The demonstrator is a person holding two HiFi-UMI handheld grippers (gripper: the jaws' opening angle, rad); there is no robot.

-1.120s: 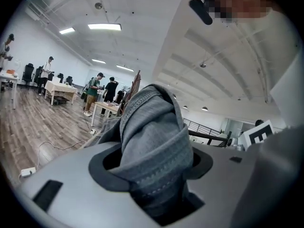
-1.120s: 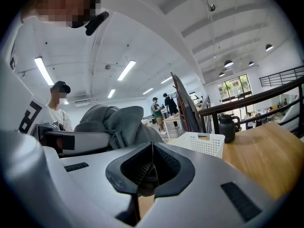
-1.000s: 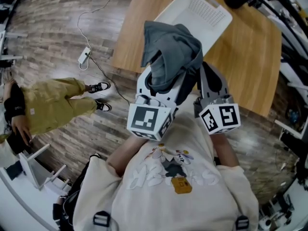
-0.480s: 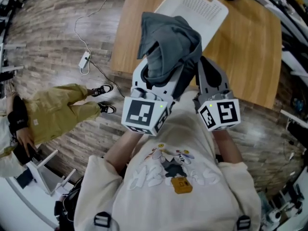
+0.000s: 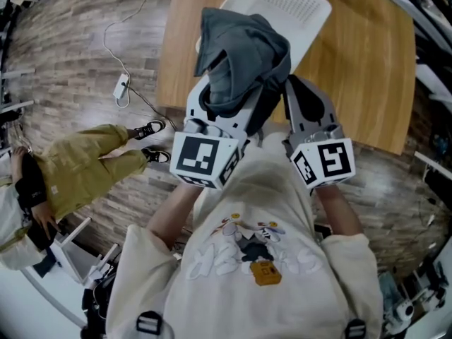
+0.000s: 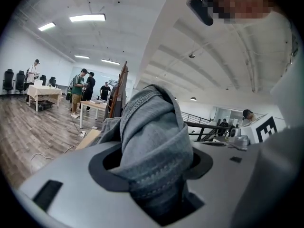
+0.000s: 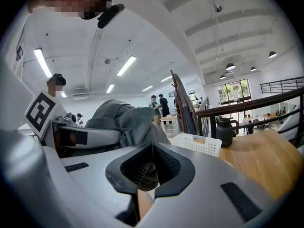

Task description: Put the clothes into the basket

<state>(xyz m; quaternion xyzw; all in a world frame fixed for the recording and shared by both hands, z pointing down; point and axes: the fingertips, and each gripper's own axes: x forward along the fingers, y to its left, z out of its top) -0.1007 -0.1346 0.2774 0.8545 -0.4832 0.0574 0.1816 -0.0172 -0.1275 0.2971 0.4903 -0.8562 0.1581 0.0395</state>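
A grey garment (image 5: 240, 55) hangs bunched from my left gripper (image 5: 232, 106), which is shut on it and held up over the near edge of the wooden table (image 5: 360, 69). In the left gripper view the grey garment (image 6: 149, 141) fills the space between the jaws. The white slotted basket (image 5: 286, 6) lies on the table just beyond the garment. My right gripper (image 5: 296, 87) is beside the left one, to its right, and holds nothing. In the right gripper view the right gripper (image 7: 151, 163) has its pads closed together, with the basket (image 7: 197, 144) ahead of it.
A black jug (image 7: 224, 132) stands on the table behind the basket. On the wooden floor to the left are a white cable with a power strip (image 5: 121, 87), a person in yellow trousers (image 5: 78, 164), and a white frame (image 5: 70, 249).
Both grippers and the garment have shifted slightly left and forward towards the basket. The left gripper's hold on the garment is unchanged. The person in yellow trousers has moved a little.
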